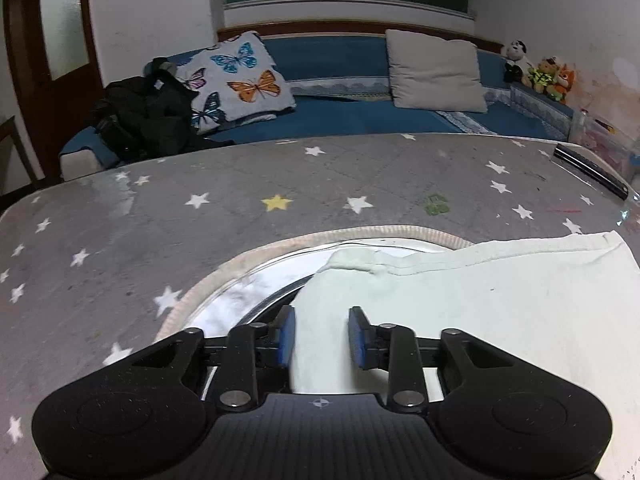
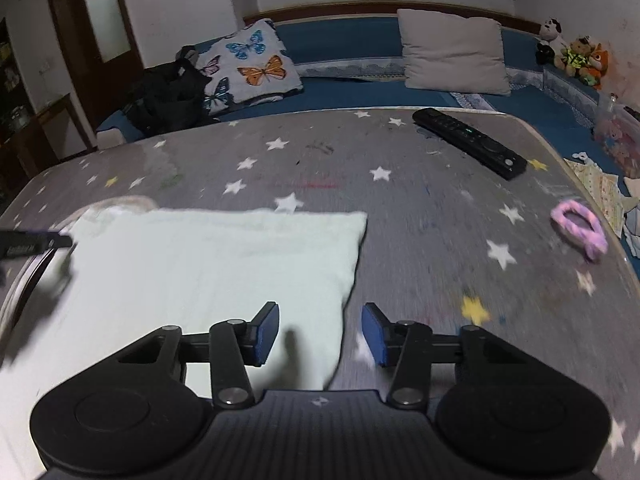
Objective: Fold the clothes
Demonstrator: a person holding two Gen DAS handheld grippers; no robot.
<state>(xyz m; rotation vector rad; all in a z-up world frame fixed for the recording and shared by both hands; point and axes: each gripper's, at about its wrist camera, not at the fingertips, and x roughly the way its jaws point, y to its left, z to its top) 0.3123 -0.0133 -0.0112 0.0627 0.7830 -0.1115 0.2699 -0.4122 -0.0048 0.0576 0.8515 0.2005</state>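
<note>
Pale mint garment, soft knit, lies flat on your star-printed grey surface; your left tongs hover over its left edge, jaws apart, empty; your right tongs straddle its right edge, wide; only the right view shows the remote and pink ring.

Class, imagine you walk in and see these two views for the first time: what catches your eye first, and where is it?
First, the pale mint garment spread flat on the grey star-print table, with the open right hand-held gripper over its right edge and the open left hand-held gripper over its left part. Behind, a butterfly pillow brightens the blue sofa. A black remote lies far right on the table.
</note>
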